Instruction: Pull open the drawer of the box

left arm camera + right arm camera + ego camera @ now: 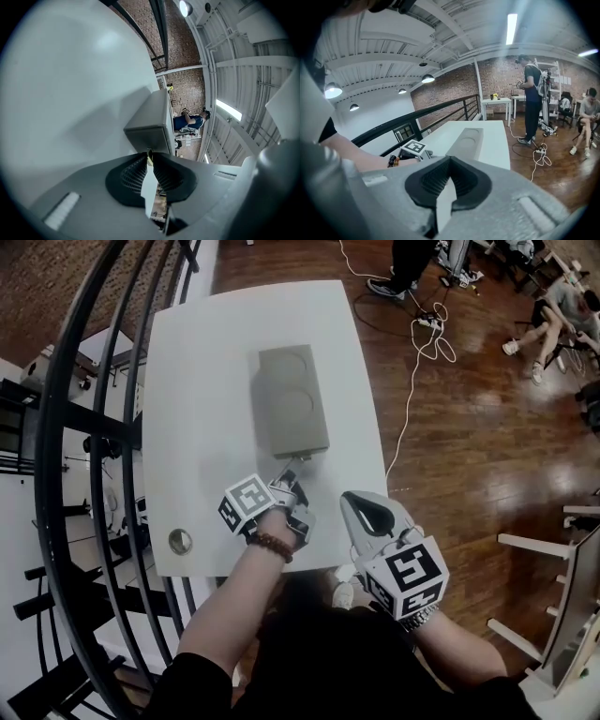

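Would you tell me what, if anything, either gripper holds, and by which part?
The left gripper pinches the box by the small pull tab on its front; the right gripper holds nothing.

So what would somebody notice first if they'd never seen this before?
Probably the flat grey box with two round dents in its top, lying in the middle of the white table. Next, the left gripper at the box's near end, its jaws pinched on a small yellowish tab, while the right gripper is shut on nothing, held beside the table's near right corner.
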Demonstrator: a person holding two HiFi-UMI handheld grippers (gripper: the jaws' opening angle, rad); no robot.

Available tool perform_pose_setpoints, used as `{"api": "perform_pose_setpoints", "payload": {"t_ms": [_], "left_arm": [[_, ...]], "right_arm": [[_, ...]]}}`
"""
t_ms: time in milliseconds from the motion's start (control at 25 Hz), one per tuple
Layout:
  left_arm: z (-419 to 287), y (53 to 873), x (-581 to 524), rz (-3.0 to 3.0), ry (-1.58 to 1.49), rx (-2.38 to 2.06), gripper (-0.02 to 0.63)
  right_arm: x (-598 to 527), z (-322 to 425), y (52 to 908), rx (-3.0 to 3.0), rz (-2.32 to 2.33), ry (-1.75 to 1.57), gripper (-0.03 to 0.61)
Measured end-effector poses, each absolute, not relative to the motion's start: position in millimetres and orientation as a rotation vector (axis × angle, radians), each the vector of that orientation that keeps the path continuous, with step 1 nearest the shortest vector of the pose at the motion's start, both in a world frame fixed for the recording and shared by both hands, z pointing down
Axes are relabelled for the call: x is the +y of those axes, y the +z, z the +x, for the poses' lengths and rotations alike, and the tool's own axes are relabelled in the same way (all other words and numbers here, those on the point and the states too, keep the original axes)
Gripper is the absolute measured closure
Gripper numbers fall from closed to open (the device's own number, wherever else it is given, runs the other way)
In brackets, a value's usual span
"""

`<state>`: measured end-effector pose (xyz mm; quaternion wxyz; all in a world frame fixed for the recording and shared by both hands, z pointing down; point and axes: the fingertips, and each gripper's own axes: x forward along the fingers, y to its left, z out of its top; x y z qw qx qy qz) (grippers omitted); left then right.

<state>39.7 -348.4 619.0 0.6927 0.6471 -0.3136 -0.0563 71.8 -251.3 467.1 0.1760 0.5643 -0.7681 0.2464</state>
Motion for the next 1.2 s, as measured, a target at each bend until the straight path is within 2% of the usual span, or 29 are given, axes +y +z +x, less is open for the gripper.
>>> {"api": "perform_pose_setpoints", "payload": {"t_ms": [1200], "left_arm": [[9.9, 618.8, -222.6, 1.413, -0.082, -0.755, 0.555]], "right_arm": [[-158.7, 55.2, 442.5, -2.31, 1.497, 0.591, 0.589]]}}
